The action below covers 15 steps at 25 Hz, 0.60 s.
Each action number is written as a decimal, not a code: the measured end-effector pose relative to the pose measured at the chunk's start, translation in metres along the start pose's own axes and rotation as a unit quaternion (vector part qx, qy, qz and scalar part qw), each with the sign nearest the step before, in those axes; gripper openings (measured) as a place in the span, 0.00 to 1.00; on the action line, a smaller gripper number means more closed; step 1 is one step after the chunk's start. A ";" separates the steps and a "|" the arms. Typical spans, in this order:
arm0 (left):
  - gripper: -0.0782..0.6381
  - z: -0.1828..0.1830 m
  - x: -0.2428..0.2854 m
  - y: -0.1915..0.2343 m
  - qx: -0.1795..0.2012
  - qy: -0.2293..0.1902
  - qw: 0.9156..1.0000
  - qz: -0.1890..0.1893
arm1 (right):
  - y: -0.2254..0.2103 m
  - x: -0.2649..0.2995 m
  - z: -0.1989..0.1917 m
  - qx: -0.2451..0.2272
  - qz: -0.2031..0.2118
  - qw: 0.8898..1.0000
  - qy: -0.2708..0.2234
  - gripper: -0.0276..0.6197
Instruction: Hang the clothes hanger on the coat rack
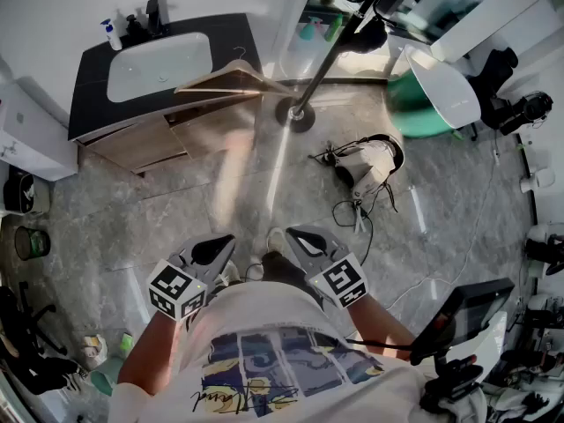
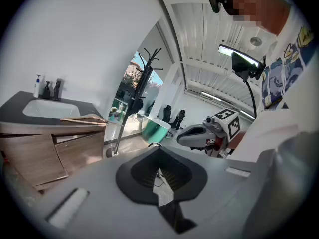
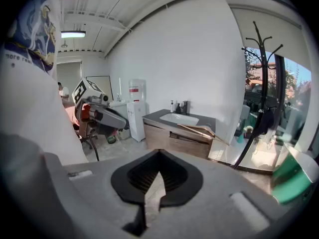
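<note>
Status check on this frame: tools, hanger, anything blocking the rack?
Left tool and right tool shut, empty. Wooden hanger on vanity counter edge, untouched. Coat rack right beside it; cables on floor nearby.

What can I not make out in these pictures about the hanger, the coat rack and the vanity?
- Hooks of the coat rack: head view, lost at the top edge among dark clutter.
- Hook of the hanger: both gripper views, too small.
- Labels of the bottles: every view, too small.
- Floor at the person's feet: head view, hidden by the shirt.
</note>
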<state>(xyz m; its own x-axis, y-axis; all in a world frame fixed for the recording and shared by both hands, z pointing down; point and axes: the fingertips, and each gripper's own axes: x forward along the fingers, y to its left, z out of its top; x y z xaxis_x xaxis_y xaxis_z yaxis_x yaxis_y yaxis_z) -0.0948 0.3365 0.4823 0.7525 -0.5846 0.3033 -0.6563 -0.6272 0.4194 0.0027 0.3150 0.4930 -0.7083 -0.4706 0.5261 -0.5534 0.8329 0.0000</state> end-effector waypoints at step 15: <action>0.11 0.062 0.112 0.013 -0.006 -0.006 0.999 0.054 | -0.136 0.009 0.002 -0.029 0.045 0.999 0.003 0.04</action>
<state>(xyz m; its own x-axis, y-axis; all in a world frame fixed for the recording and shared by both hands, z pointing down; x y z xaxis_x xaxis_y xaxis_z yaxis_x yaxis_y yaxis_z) -0.0225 0.2306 0.4690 0.6765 -0.6544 0.3377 -0.7329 -0.5535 0.3956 0.0708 0.1965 0.4967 -0.7519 -0.3907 0.5311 -0.4600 0.8879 0.0020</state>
